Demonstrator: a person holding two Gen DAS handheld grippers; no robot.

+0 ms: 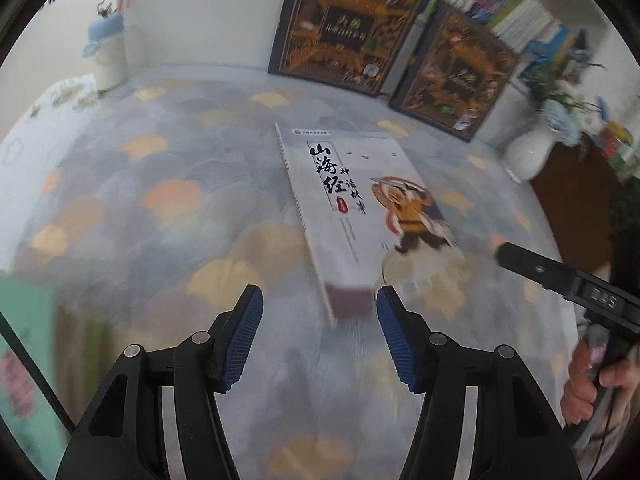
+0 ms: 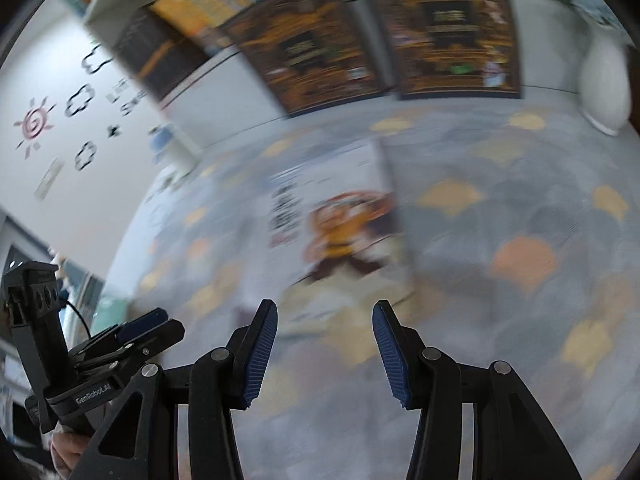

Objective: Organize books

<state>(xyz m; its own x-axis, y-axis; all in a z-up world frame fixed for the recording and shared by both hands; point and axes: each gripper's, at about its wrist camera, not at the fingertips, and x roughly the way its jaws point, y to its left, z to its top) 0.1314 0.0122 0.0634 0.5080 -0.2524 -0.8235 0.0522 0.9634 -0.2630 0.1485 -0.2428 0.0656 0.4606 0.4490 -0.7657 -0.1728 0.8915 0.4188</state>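
I am keeping both jaws partly apart with nothing between them, the left hand-held gripper (image 1: 319, 322) and the right hand-held gripper (image 2: 325, 338), as if readying to take the book (image 1: 352, 208) by its near end. It is lying flat, cover up, mid-desk (image 1: 160, 240), long axis running near to far toward the dark books (image 1: 344, 24) leaning at the back.

Book (image 1: 352, 204) cover glossy paper; tablecloth (image 1: 160, 184) matt cloth; vase (image 1: 528, 156) glossy, smooth white.
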